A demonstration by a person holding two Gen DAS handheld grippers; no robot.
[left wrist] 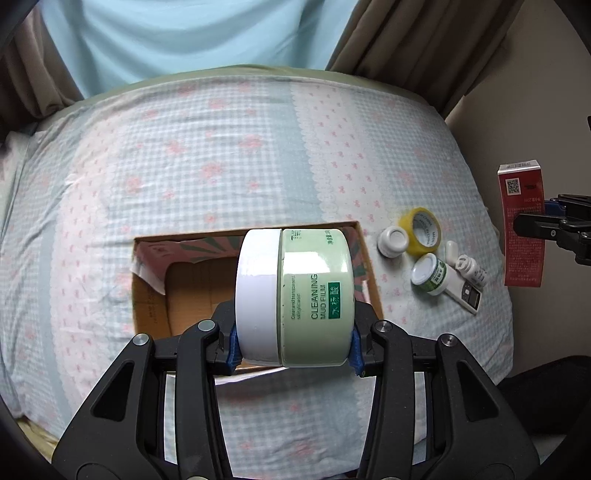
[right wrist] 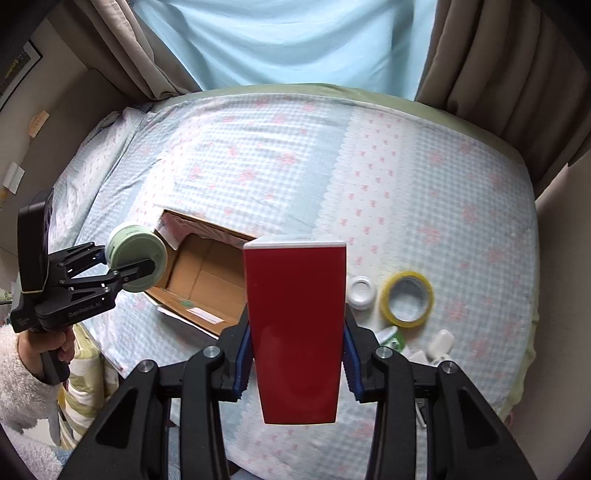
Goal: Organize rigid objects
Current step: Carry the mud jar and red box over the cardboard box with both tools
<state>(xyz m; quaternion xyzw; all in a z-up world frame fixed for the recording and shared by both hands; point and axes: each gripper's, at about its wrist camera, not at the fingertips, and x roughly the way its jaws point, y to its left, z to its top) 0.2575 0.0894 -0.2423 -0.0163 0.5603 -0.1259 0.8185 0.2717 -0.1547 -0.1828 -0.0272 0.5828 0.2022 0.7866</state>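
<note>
While both grippers are hanging above the bed, each one is pinching a container over or beside the cardboard box (left wrist: 147, 295).

The left gripper (left wrist: 293, 345) is clamping the green jar (left wrist: 314, 295) sideways by its lid and base, its blue pads pressed on both ends, and the jar is sitting above the box's open middle, clear of the brown walls. The right gripper (right wrist: 297, 369) is squeezing the red carton (right wrist: 295, 325) by its two long sides, just to the right of the box's right edge. Right of the box, the tape roll (left wrist: 421, 230), a white jar (left wrist: 393, 242) and small bottles (left wrist: 471, 271) are lying close together, while the bedspread (left wrist: 221, 147) beyond the box's far edge is lying bare up to the curtain (left wrist: 406, 33).
</note>
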